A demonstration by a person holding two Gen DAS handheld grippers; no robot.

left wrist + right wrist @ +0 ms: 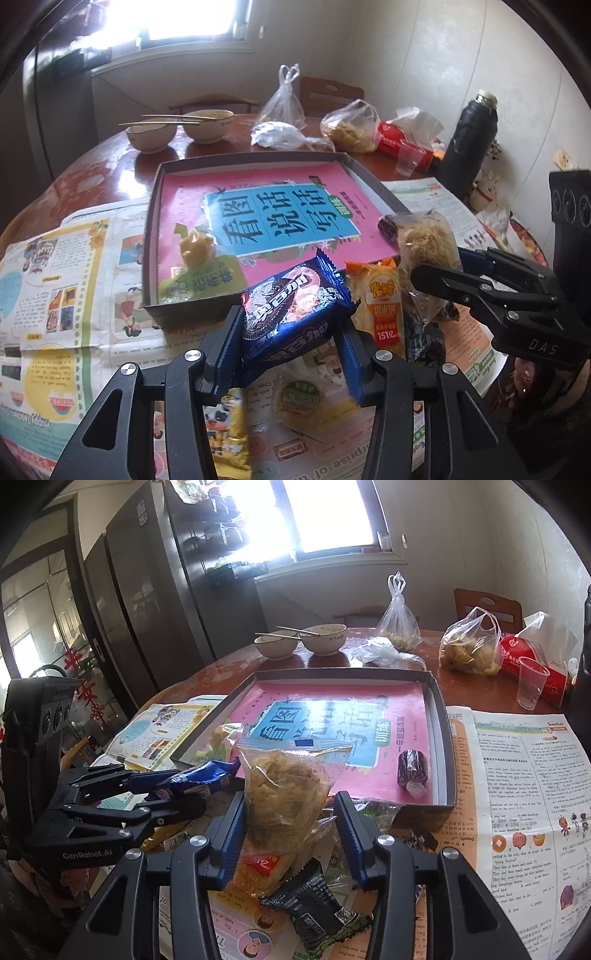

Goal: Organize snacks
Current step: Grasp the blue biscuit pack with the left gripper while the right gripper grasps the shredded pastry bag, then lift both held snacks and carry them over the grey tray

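At a round wooden table (110,162) spread with newspaper (55,280), I hold both grippers low and level over the snack pile, fingers aimed toward the shallow cardboard box (153,221) ahead.

My left gripper (291,334) clamps a blue Oreo packet (295,310) between its blue-padded fingers (231,343), the packet lifted clear of the paper and tilted, its far end just short of the box's near wall. From the right wrist view the same left gripper (177,794) reaches in from the left, the crumpled blue wrapper showing between its fingers.

My right gripper (291,823) pinches a clear bag of brownish floss-like snack (288,786), the bag standing upright above the box's near edge. In the left wrist view the right gripper (439,273) comes in from the right side with the bag raised beside the box's corner.

Inside the box, on a pink book cover (332,716), lie a small dark wrapped snack (412,770) near the right wall and a yellowish wrapped snack (195,247) near the left. An orange rice-cracker packet (382,306), a black packet (314,897) and a round green-labelled cake (299,397) rest on the newspaper beneath my grippers.
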